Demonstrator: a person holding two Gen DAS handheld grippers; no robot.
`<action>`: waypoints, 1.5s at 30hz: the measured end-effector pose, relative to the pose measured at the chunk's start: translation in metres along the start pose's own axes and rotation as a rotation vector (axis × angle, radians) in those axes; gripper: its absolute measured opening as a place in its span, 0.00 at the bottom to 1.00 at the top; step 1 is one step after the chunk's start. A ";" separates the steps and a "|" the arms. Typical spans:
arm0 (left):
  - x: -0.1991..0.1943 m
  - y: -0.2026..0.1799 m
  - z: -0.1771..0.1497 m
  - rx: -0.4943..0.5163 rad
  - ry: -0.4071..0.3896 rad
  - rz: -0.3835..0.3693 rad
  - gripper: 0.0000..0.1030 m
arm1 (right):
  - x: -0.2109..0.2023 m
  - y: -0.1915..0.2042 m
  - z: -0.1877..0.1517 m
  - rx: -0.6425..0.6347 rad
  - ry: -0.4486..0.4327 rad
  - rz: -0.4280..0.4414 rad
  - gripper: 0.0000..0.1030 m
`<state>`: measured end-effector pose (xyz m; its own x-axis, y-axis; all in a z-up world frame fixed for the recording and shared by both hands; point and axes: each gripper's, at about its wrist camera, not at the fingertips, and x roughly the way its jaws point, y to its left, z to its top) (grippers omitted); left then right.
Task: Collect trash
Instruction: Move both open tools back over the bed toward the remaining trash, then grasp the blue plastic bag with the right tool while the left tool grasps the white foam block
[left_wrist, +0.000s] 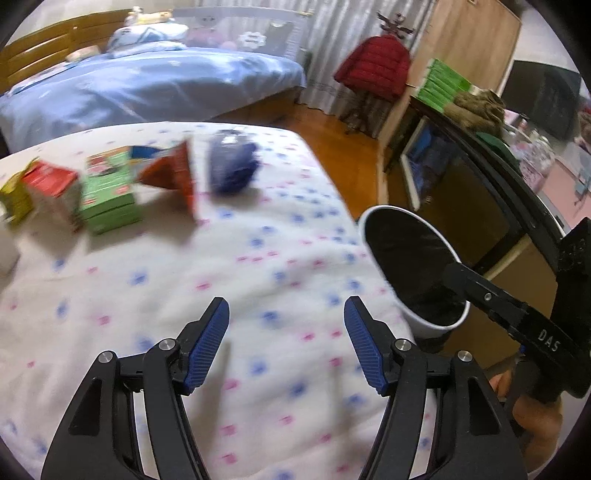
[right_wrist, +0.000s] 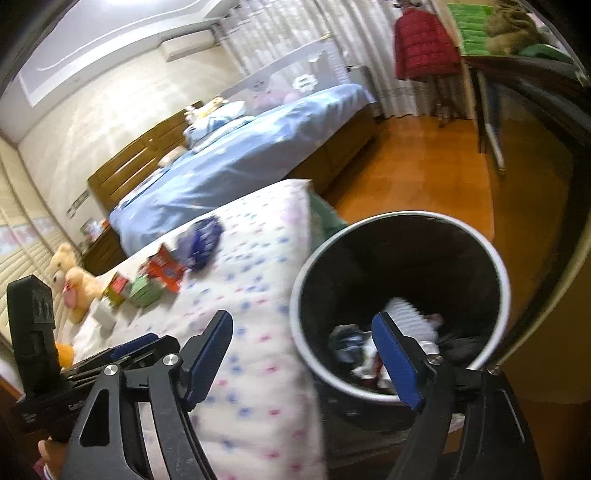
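The left gripper (left_wrist: 286, 325) is seen with its blue pads spread wide and nothing between them, hovering over the white quilt (left_wrist: 184, 295) dotted with blue and pink marks. The right gripper (right_wrist: 306, 354) is likewise held wide and empty, one finger over the quilt edge, the other across the mouth of the trash bin (right_wrist: 506, 280).

In the left wrist view, the bin (left_wrist: 421, 321) is found at about four o'clock from the gripper tips, just off the quilt's edge, white outside and lined in black. In the right wrist view, crumpled wrappers (right_wrist: 406, 317) are seen lying in the bottom of the bin, white and dark pieces mixed.

The remaining trash is gathered on the quilt toward eleven o'clock in the left wrist view, well apart from the gripper: a crumpled blue bag (left_wrist: 232, 166), a red-orange wrapper (left_wrist: 173, 173) tilted beside it, a green box (left_wrist: 109, 192), a red carton (left_wrist: 51, 184) and a yellow packet (left_wrist: 14, 195) at the far left. All are blurred, so print cannot be read.

Beyond the quilt, a bed with blue bedding (left_wrist: 147, 85) is seen at twelve o'clock, and a red jacket (left_wrist: 373, 66) is hung on a stand at one o'clock.
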<state>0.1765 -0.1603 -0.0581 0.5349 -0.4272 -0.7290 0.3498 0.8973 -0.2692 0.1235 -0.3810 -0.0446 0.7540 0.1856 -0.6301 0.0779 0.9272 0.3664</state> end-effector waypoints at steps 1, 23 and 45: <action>-0.004 0.009 -0.002 -0.015 -0.003 0.010 0.64 | 0.002 0.005 -0.001 -0.008 0.003 0.007 0.78; -0.050 0.133 -0.017 -0.208 -0.082 0.213 0.66 | 0.062 0.105 -0.015 -0.167 0.096 0.128 0.78; -0.028 0.210 0.032 -0.342 -0.096 0.450 0.66 | 0.130 0.117 0.035 -0.179 0.090 0.091 0.77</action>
<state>0.2591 0.0364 -0.0743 0.6462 0.0117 -0.7631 -0.1892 0.9711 -0.1453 0.2534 -0.2598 -0.0594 0.6908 0.2917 -0.6616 -0.1103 0.9468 0.3022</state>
